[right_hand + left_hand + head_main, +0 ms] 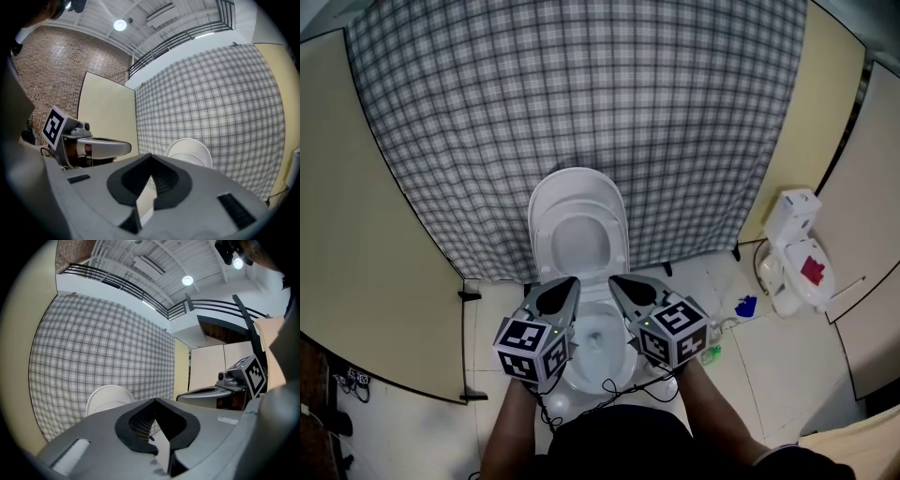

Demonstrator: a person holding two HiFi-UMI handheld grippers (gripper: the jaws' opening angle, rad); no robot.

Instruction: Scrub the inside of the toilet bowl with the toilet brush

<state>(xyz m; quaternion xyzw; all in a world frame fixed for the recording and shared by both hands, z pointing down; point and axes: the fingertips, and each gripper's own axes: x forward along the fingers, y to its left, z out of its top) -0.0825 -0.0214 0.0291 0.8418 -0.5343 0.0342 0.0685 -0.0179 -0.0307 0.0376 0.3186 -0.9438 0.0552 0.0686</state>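
Toilet (pixel 579 239) before cloth backdrop (pixel 581 94)

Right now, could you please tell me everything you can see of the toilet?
The toilet is white and glossy, like ceramic, standing on the pale tiled floor with its back to the checked cloth. Its oval lid is raised, leaning back toward that cloth. The bowl is open, with no brush visible in it. The left gripper and right gripper, jaws shut, cover parts of its rim from above; neither visibly touches it.
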